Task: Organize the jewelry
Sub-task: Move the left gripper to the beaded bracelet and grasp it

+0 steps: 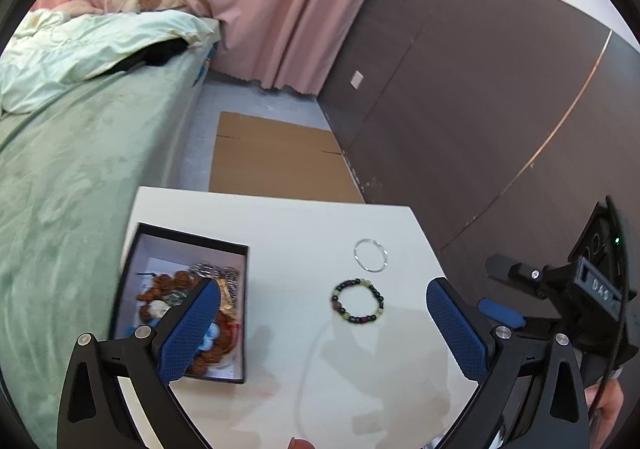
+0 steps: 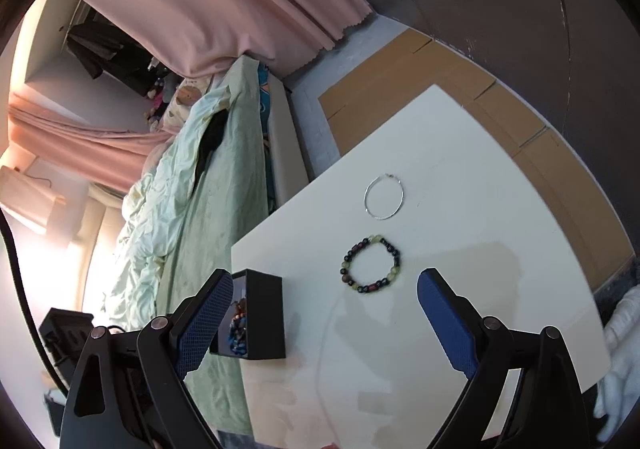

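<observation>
Two pieces lie loose on the white table (image 2: 460, 153): a bead bracelet (image 2: 370, 265) and a thin silver bangle (image 2: 384, 196), the bangle just beyond the bracelet at its 12 o'clock in the right wrist view. They are near each other but apart. The black box (image 1: 180, 305) sits at the table's left edge, at about 9 o'clock from the bracelet, and already holds a heap of jewelry (brown beads, something silver, a bit of blue; I cannot count the pieces in it).

The right gripper (image 2: 324, 313) hangs over the table with its fingers spread wide and nothing between them; the bracelet lies just ahead of the gap. The left gripper (image 1: 324, 325) is likewise spread wide and empty, its left finger over the box and the bracelet ahead of it at roughly 1 o'clock.

The step in hand looks like picking up the bracelet. To do it well, I would bring one gripper down so that one finger lands inside the ring of beads and the other outside, then pinch a single arc of the strand. Closing across the whole loop would likely only squash it flat against the table. Keep the fingertips low, since beads roll. Lift straight up before carrying it toward the box, and keep clear of the bangle, which would slide at a light touch.

Count: one bracelet, one bangle, one box, two grippers.
</observation>
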The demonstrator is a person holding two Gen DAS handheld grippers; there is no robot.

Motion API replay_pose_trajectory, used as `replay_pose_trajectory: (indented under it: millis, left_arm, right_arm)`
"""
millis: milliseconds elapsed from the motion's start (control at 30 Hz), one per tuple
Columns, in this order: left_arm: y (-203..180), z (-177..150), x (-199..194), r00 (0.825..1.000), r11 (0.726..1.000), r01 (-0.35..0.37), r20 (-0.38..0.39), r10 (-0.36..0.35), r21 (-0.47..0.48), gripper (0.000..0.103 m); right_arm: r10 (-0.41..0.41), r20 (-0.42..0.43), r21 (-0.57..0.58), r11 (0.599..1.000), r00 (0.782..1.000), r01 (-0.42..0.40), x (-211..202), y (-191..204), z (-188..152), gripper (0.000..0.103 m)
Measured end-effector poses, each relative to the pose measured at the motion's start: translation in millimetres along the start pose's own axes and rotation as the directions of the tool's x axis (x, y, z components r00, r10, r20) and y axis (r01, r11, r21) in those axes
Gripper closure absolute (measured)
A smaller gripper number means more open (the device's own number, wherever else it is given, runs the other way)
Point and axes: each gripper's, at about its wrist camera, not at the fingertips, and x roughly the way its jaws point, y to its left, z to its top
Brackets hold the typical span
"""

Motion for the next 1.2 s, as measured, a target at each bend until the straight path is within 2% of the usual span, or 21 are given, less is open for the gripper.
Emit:
replay_pose_trajectory:
  millis: [200, 367, 433, 500, 600, 767, 900, 1200]
  left_arm:
    - [-15, -4, 15, 0.999, 0.999, 0.005, -0.037, -0.004, 0.041, 0.0]
    - [-27, -9, 30, 0.997, 0.996, 0.024, -0.076, -0.018, 0.082, 0.007]
    - [-31, -10, 39, 0.996, 0.995, 0.022, -0.093, -0.013, 0.099, 0.018]
    - [-35, -12, 50, 0.993, 0.994, 0.023, -0.118, -0.01, 0.108, 0.024]
    - [-40, -16, 68, 0.987, 0.992, -0.015, -0.155, 0.034, 0.126, 0.037]
    - [-41, -19, 94, 0.976, 0.986, -0.068, -0.195, 0.097, 0.153, 0.045]
    - [-40, -21, 111, 0.968, 0.983, -0.082, -0.223, 0.117, 0.162, 0.051]
    - [-39, -30, 146, 0.938, 0.968, -0.139, -0.285, 0.196, 0.207, 0.068]
  right_arm:
    - [-0.036, 0.026, 0.033, 0.999, 0.999, 0.035, -10, -24, 12, 0.009]
    - [-0.037, 0.035, 0.047, 0.998, 0.999, 0.035, -17, -39, 19, 0.009]
    - [-0.024, 0.035, 0.066, 0.998, 0.999, 0.022, -17, -44, 22, 0.009]
    - [-0.036, 0.025, 0.069, 0.997, 0.999, 0.034, -14, -47, 25, 0.009]
    - [-0.042, 0.011, 0.072, 0.997, 0.999, 0.041, -10, -51, 29, 0.009]
    - [-0.049, -0.007, 0.061, 0.997, 0.999, 0.049, 0, -52, 36, 0.01]
    - [-0.056, -0.039, 0.071, 0.996, 0.998, 0.058, 12, -55, 42, 0.015]
    - [-0.07, -0.051, 0.091, 0.993, 0.996, 0.075, 22, -63, 54, 0.016]
